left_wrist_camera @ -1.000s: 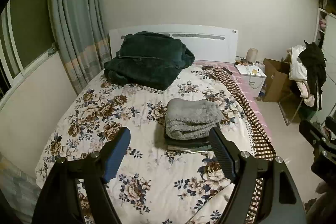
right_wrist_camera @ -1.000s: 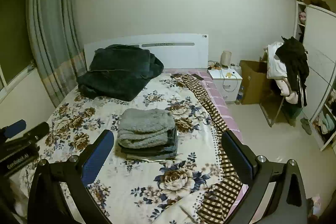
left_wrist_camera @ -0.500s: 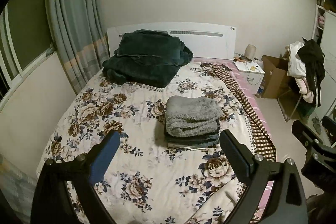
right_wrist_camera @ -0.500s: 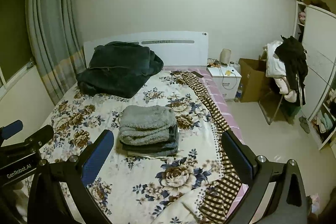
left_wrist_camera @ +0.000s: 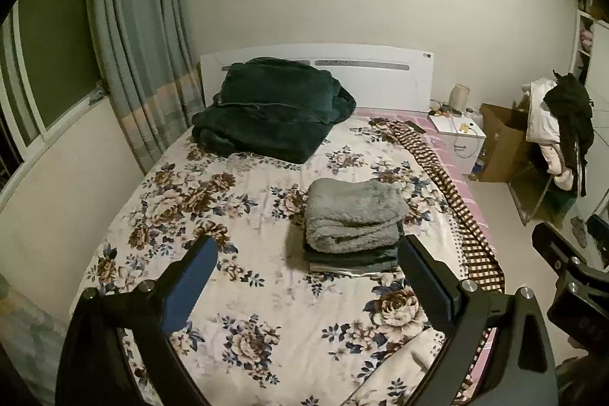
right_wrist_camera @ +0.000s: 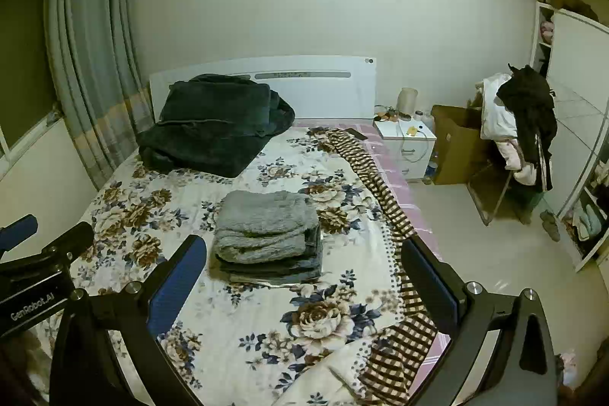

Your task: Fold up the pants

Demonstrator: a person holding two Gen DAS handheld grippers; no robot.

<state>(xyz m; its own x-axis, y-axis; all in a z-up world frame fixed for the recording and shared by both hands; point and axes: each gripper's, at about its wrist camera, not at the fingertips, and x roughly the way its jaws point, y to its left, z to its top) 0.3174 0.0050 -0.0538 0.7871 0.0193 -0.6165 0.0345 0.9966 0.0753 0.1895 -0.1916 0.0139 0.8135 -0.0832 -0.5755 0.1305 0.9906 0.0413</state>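
Note:
A stack of folded clothes lies in the middle of the flowered bed (left_wrist_camera: 213, 215): fuzzy grey folded pants (left_wrist_camera: 352, 214) on top of darker folded garments (left_wrist_camera: 350, 259). It also shows in the right wrist view, grey pants (right_wrist_camera: 264, 223) over the dark layers (right_wrist_camera: 274, 267). My left gripper (left_wrist_camera: 306, 280) is open and empty, held back from the near side of the stack. My right gripper (right_wrist_camera: 304, 278) is open and empty, also held off the stack. The left gripper's body shows at the left edge of the right wrist view (right_wrist_camera: 34, 276).
A dark green folded blanket (left_wrist_camera: 270, 109) lies by the white headboard (left_wrist_camera: 380, 78). A checkered cloth (right_wrist_camera: 375, 185) runs along the bed's right edge. A white nightstand (right_wrist_camera: 405, 143), a cardboard box (right_wrist_camera: 456, 147) and a chair piled with clothes (right_wrist_camera: 521, 124) stand to the right. Curtains (left_wrist_camera: 141, 63) hang at left.
Both grippers have pulled back and up from the bed. The left gripper's jaws have opened wider. The folded stack has not moved.

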